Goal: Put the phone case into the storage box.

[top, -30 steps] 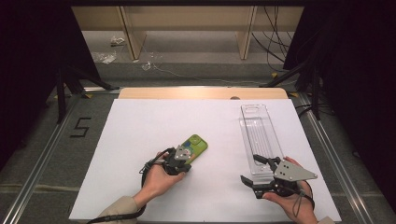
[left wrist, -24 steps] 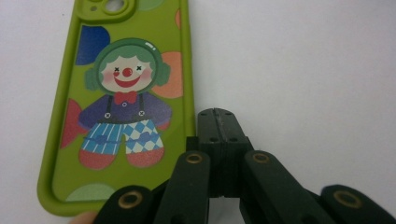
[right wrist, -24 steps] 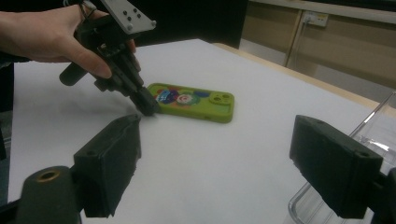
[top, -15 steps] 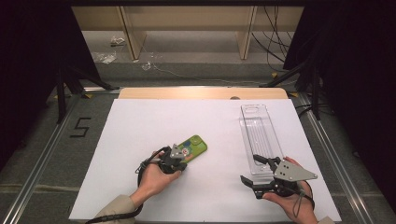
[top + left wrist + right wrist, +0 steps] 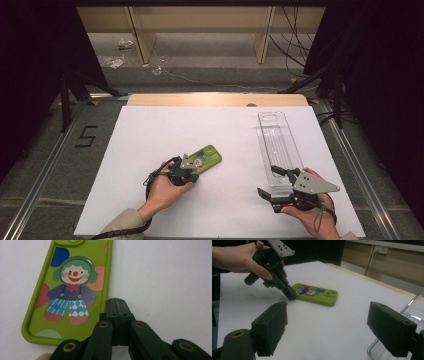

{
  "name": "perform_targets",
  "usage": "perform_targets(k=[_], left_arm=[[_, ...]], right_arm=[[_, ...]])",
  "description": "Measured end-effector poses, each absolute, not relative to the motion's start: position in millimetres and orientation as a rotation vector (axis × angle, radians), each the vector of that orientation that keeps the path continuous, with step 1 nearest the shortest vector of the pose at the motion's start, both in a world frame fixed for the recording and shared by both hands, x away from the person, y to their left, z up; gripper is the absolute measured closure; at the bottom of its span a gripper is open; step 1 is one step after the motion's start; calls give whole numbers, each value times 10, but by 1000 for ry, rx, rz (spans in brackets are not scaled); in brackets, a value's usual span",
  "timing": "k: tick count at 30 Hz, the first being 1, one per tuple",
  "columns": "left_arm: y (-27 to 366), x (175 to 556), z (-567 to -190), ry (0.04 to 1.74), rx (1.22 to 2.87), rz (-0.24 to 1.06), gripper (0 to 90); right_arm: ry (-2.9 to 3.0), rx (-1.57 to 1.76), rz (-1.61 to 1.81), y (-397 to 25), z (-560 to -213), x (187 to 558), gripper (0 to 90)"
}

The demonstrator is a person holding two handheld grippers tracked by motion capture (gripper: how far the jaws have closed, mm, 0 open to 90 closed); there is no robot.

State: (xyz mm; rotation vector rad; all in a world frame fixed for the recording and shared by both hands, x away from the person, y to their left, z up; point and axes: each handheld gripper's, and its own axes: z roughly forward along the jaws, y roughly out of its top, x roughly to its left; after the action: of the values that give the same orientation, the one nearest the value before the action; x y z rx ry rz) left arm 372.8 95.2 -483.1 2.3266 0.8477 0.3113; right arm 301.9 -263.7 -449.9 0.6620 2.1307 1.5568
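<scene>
A green phone case [image 5: 205,157] with a clown picture lies flat on the white table sheet [image 5: 150,125], left of centre. My left gripper [image 5: 191,172] is shut, with its tips down at the case's near end. In the left gripper view the closed jaws [image 5: 116,302] sit against the long edge of the case [image 5: 70,290]. The right gripper view shows the left gripper [image 5: 291,296] touching the corner of the case [image 5: 315,294]. My right gripper [image 5: 270,182] stands open and empty at the near end of a clear plastic tray [image 5: 275,137]; its jaws [image 5: 328,315] are spread wide.
The clear tray [image 5: 415,312] runs lengthwise along the right side of the sheet. A wooden strip [image 5: 215,100] borders the far edge. A floor marking "5" [image 5: 86,136] lies to the left, and dark stands and cables are beyond the table.
My left gripper has drawn back a little toward the near left and now covers less of the phone case. The case and the right gripper have stayed put.
</scene>
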Motion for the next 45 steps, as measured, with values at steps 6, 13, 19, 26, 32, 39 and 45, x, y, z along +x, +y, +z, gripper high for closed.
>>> perform_targets(k=[6, 13, 19, 26, 32, 39, 45], left_arm=[[993, 3682, -4597, 797, 2275, 323, 727], [1028, 3804, -4527, 828, 2285, 354, 260], [1092, 3938, -4464, 826, 2305, 365, 38], [1097, 4109, -4427, 845, 2347, 351, 0], [1025, 4245, -4536, 820, 2437, 315, 0], [950, 4331, -4615, 827, 2518, 287, 0], [868, 4430, -4599, 819, 2599, 265, 0]], right_arm=[[2133, 663, 1558, -2635, -4501, 3021, 175], [2132, 670, 1557, -2634, -4502, 3024, 173], [2136, 674, 1554, -2625, -4505, 3028, 171], [2139, 670, 1553, -2624, -4506, 3029, 171], [2137, 671, 1556, -2628, -4508, 3031, 171], [2139, 669, 1555, -2628, -4510, 3033, 171], [2143, 668, 1553, -2626, -4511, 3031, 170]])
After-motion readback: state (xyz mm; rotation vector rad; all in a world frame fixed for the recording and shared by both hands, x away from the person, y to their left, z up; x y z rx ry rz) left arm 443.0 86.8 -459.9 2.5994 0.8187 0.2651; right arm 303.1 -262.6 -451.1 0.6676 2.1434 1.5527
